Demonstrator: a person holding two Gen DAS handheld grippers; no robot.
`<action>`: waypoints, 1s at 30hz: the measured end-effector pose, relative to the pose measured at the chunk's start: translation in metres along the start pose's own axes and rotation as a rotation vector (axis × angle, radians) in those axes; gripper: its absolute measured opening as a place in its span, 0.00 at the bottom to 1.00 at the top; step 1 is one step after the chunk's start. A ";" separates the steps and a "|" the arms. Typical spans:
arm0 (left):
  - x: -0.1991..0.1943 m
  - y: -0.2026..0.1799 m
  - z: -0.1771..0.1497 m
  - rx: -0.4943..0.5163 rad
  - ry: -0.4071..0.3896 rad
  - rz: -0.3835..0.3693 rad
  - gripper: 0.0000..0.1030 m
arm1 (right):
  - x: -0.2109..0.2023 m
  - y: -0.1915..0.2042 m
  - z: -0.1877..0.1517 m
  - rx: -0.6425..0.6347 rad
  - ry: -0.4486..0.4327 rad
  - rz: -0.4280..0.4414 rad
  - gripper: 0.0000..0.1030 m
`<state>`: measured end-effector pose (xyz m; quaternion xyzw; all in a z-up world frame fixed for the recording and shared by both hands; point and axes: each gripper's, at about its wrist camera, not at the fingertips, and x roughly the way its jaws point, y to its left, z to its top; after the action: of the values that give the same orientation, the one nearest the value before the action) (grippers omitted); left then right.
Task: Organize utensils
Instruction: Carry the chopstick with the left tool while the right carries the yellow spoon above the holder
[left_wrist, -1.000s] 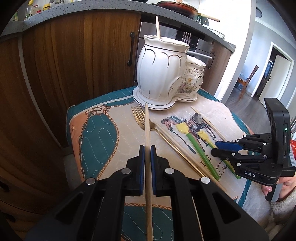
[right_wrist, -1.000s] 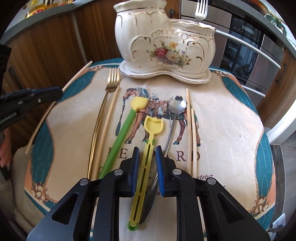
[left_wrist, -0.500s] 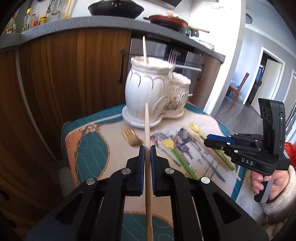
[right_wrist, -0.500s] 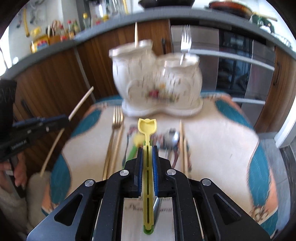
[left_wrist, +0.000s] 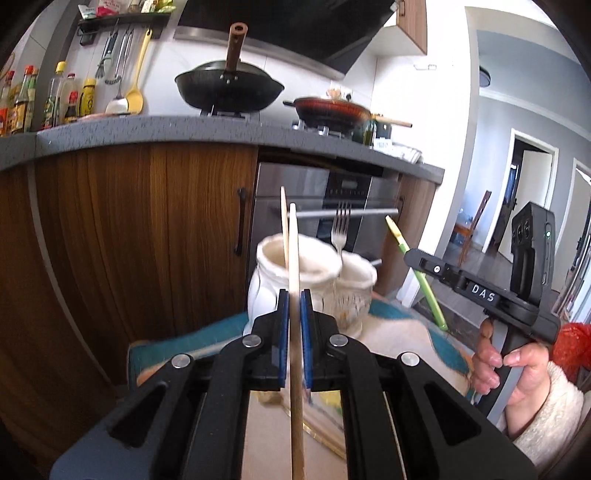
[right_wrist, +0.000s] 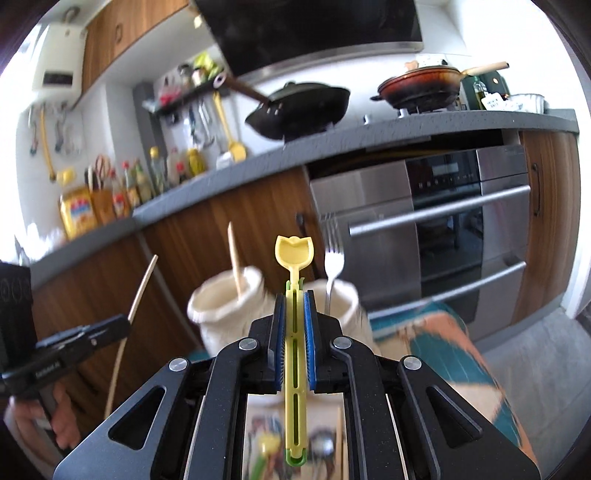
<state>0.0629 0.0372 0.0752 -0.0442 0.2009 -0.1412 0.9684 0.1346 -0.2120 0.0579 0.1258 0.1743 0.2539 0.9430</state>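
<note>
Slotted yellow plastic spatula (right gripper clamps it), left gripper pinching slim wooden chopstick.

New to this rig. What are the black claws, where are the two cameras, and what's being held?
No robot here: a person holds a two-finger gripper in each hand, and each carries a fisheye camera looking out along its fingers. So each picture shows its own claws at the bottom.

Left view: the left gripper is shut on a wooden chopstick. The right gripper shows at the side, in a hand.

Right view: the right gripper is shut on a yellow scoop.

Ahead stands a white ceramic holder with two pots, one holding a chopstick, the other a fork. It sits on a patterned cloth; more utensils lie there, blurred.
</note>
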 end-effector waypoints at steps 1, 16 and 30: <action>0.003 0.000 0.006 -0.003 -0.014 -0.011 0.06 | 0.006 -0.003 0.006 0.011 -0.014 0.006 0.10; 0.056 0.010 0.077 -0.105 -0.252 -0.020 0.06 | 0.075 -0.016 0.032 0.030 -0.088 0.054 0.10; 0.090 0.010 0.069 -0.059 -0.309 0.081 0.06 | 0.102 -0.028 0.022 0.014 -0.068 0.030 0.10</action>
<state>0.1726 0.0228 0.1033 -0.0858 0.0550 -0.0877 0.9909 0.2381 -0.1855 0.0416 0.1435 0.1422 0.2622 0.9436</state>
